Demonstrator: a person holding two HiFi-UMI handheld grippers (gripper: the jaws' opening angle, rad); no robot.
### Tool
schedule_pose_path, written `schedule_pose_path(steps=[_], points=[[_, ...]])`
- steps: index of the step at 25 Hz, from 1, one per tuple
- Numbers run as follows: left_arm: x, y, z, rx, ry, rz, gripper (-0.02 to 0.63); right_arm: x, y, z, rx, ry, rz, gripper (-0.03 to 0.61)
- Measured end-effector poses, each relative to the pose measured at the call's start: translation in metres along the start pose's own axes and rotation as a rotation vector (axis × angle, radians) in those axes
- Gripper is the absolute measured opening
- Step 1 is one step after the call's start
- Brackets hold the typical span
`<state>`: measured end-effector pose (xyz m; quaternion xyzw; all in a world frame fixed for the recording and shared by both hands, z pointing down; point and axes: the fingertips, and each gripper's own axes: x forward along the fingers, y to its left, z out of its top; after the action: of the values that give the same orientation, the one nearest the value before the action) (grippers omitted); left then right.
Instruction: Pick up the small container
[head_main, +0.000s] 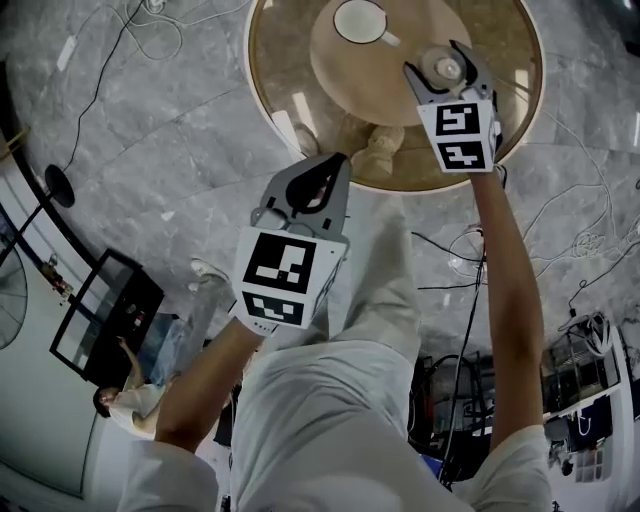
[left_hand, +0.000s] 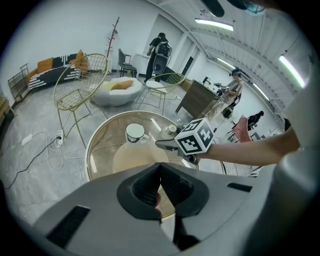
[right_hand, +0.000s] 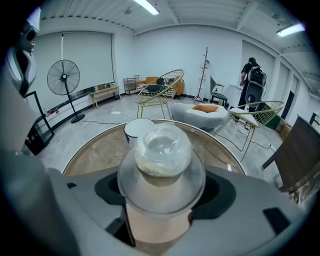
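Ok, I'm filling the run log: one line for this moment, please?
right gripper: shut on small container, over glass table | left gripper: shut, empty

Beyond the right gripper (head_main: 441, 62), its jaws filled by the small container (right_hand: 161, 150), only a white cup (head_main: 360, 21) stands on the glass table (head_main: 283, 72), whose remaining top seems free, while the left gripper (head_main: 327, 168) hangs closed near its rim over open floor (head_main: 170, 130).

One round table (head_main: 275, 70), folks. One white cup (head_main: 360, 20), one small container (right_hand: 161, 150). Two grippers: left gripper (head_main: 338, 160), right gripper (head_main: 437, 62). Two wire chairs: near chair (left_hand: 82, 82), far chair (left_hand: 167, 80). One standing fan (right_hand: 64, 79).
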<state>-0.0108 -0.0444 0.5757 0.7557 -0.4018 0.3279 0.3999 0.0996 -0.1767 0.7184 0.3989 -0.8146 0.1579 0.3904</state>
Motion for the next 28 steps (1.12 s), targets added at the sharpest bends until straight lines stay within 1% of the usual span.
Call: schedule_pose_path(steps=[11, 14, 19, 24, 28], points=[[-0.034, -0.003, 0.014, 0.053, -0.019, -0.019, 0.020, -0.047, 0.010, 0.029, 0.022, -0.024, -0.041, 0.339], [-0.038, -0.004, 0.019, 0.061, -0.026, -0.025, 0.020, -0.058, 0.007, 0.035, 0.029, -0.032, -0.054, 0.339], [-0.052, -0.002, 0.023, 0.062, -0.031, -0.027, 0.020, -0.079, 0.012, 0.039, 0.074, -0.026, -0.078, 0.339], [-0.069, 0.002, 0.037, 0.058, -0.071, -0.005, 0.020, -0.102, 0.026, 0.045, 0.080, -0.020, -0.079, 0.339], [-0.086, 0.005, 0.056, 0.045, -0.112, 0.014, 0.020, -0.121, 0.034, 0.062, 0.072, -0.038, -0.080, 0.339]])
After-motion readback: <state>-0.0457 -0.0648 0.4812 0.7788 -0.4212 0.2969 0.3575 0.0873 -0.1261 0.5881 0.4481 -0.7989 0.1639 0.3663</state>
